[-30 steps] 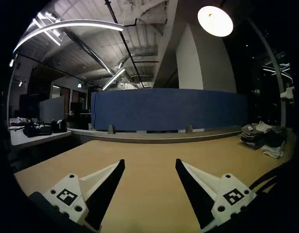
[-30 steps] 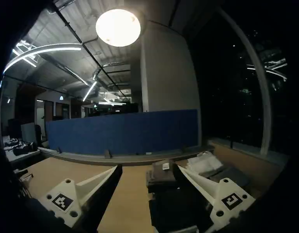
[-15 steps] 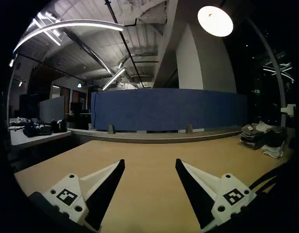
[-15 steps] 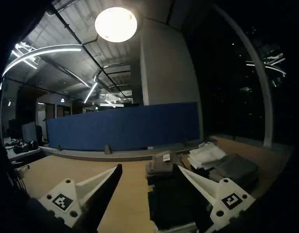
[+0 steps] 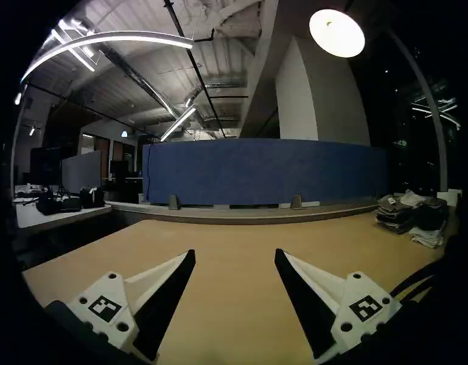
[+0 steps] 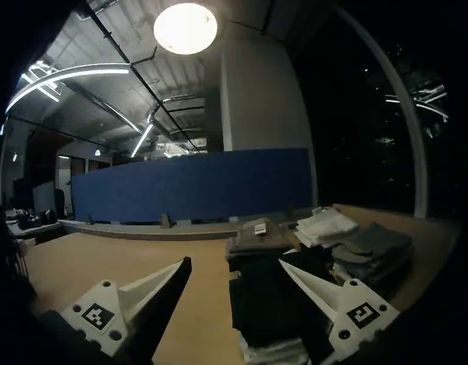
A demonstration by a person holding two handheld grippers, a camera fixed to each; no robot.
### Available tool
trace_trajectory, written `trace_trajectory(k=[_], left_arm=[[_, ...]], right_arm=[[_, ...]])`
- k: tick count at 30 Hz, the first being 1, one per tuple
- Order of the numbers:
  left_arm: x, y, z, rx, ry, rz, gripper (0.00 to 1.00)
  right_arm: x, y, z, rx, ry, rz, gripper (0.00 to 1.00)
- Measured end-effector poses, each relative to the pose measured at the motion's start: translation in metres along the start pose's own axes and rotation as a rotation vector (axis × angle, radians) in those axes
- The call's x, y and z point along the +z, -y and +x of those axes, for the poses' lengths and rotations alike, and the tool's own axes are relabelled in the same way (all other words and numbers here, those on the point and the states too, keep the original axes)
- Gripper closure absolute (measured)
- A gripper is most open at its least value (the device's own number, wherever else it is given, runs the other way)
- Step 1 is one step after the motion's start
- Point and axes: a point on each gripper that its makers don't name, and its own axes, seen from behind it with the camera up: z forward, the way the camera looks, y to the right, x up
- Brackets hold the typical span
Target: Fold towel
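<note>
Stacks of folded towels (image 6: 276, 286) sit on the wooden table (image 6: 130, 261) in the right gripper view: a black stack nearest, a brown stack (image 6: 255, 238) behind it, white (image 6: 325, 226) and grey (image 6: 370, 249) ones to the right. My right gripper (image 6: 234, 271) hangs open just before the black stack, its right finger over it. In the left gripper view my left gripper (image 5: 234, 258) stands open over bare tabletop (image 5: 234, 237), nothing between its fingers. The same towel stacks (image 5: 410, 216) lie far off at that view's right edge.
A blue partition (image 5: 264, 170) runs along the table's far edge, with a raised ledge (image 5: 234, 213) at its foot. Another desk with dark bags (image 5: 63, 204) stands at the left. A round lamp (image 6: 185, 27) glows overhead. Dark windows are at the right.
The right gripper has tilted down and drawn toward the towel stacks, which now show more fully and lower in its view. The left gripper has stayed still.
</note>
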Motion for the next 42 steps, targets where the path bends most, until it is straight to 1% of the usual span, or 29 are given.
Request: trace_trajectory(k=[8,14,23,42], left_arm=[[0.000,-0.001,0.000,0.000,0.000,0.000,0.03],[0.001,0.000,0.000,0.000,0.000,0.000,0.03],[0.000,-0.001,0.000,0.000,0.000,0.000,0.03],[0.001,0.000,0.000,0.000,0.000,0.000,0.03]], right_arm=[[0.003,0.005,-0.012,-0.010,0.004,0.009,0.00],[0.003,0.014,-0.015,-0.022,-0.001,0.023,0.00],[0.001,0.029,-0.024,-0.077,-0.004,0.033,0.00],[0.001,0.029,-0.022,-0.084,0.001,0.029,0.00]])
